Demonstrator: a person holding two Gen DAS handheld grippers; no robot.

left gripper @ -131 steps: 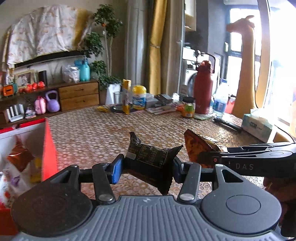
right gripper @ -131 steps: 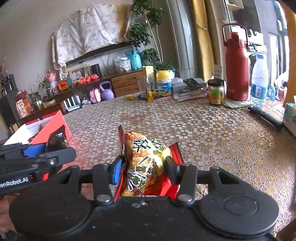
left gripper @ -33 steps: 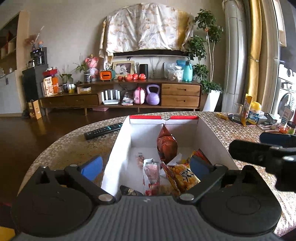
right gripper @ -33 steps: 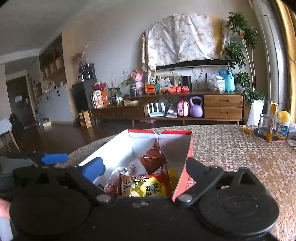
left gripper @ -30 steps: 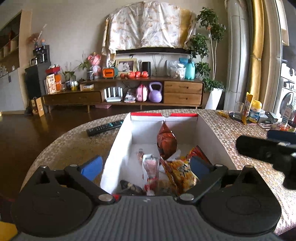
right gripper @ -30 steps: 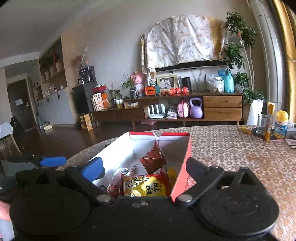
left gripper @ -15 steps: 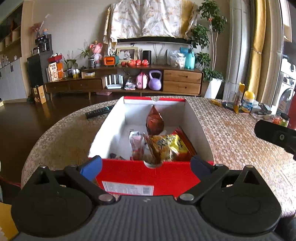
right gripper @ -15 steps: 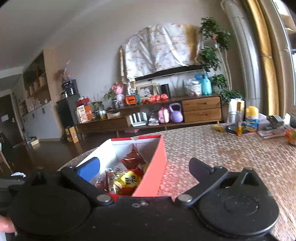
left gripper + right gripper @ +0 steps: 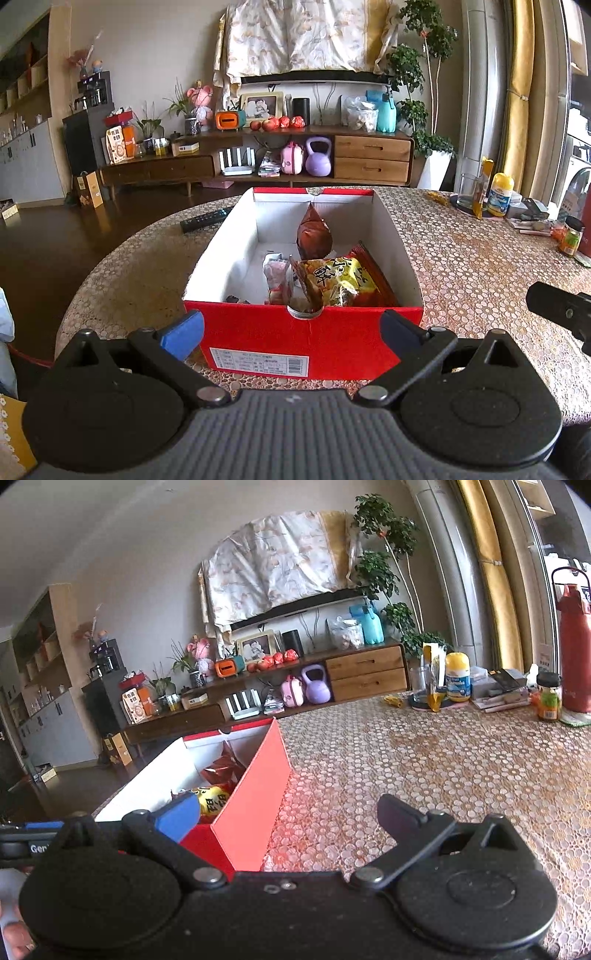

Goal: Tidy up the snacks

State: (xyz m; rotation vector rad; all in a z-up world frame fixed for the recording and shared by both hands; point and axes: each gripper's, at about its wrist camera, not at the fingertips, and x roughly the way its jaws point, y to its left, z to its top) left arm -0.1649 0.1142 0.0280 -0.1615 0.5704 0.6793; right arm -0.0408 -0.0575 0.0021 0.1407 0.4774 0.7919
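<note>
Snack packets [image 9: 334, 280] lie jumbled inside the open red box [image 9: 303, 341].

Round worktop [image 9: 480, 266] under a patterned lace cloth (gold and white). Bearing a red shoebox [image 9: 303, 343], a black remote [image 9: 205, 219], a yellow-capped bottle [image 9: 458, 675], a red flask [image 9: 574, 646].
</note>
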